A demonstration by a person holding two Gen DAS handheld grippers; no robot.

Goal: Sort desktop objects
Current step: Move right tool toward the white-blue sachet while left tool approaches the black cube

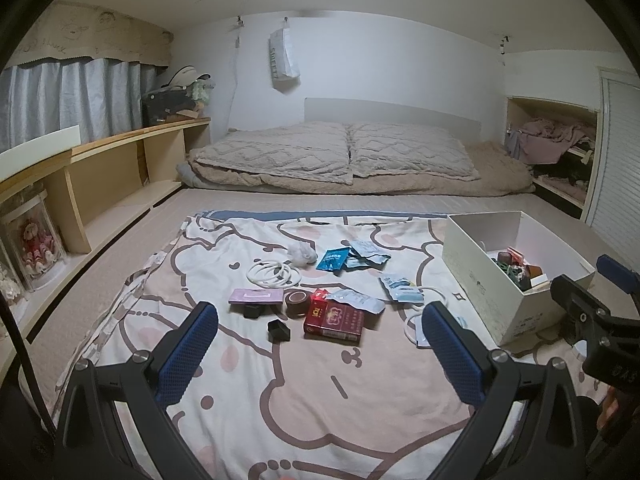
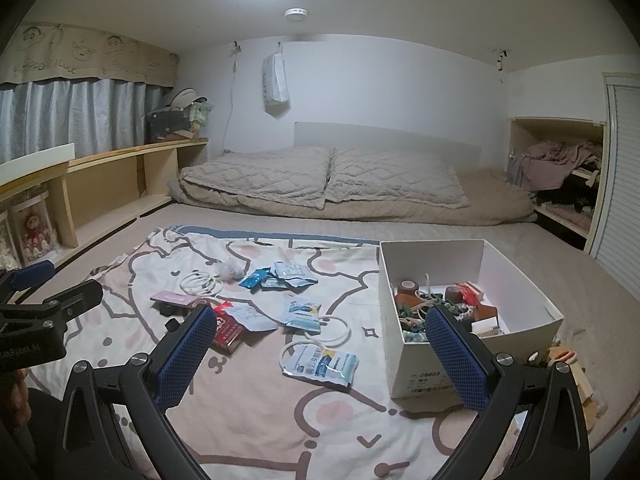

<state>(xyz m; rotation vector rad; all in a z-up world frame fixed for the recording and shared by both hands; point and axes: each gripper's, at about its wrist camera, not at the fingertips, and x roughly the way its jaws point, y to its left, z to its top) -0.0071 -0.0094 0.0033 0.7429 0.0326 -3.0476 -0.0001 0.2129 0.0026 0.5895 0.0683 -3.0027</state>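
Observation:
Small items lie scattered on a cartoon-print sheet (image 1: 280, 392): a red box (image 1: 334, 320), a brown tape roll (image 1: 297, 303), a pink card (image 1: 256, 296), two small black pieces (image 1: 279, 329), white rings (image 1: 274, 272), and blue-and-white packets (image 1: 352, 257). A white cardboard box (image 1: 472, 268) at the right holds several small things. My left gripper (image 1: 320, 330) hovers open above the sheet, short of the red box. My right gripper (image 2: 320, 330) is open too, with packets (image 2: 320, 366) and a white ring (image 2: 334, 330) beyond it and the box (image 2: 420, 368) to its right.
The sheet covers a large bed with a folded quilt and pillows (image 1: 332, 156) at the far end. A wooden shelf (image 1: 120, 168) runs along the left, with curtains above. A cupboard niche with clothes (image 1: 552, 148) is at the right.

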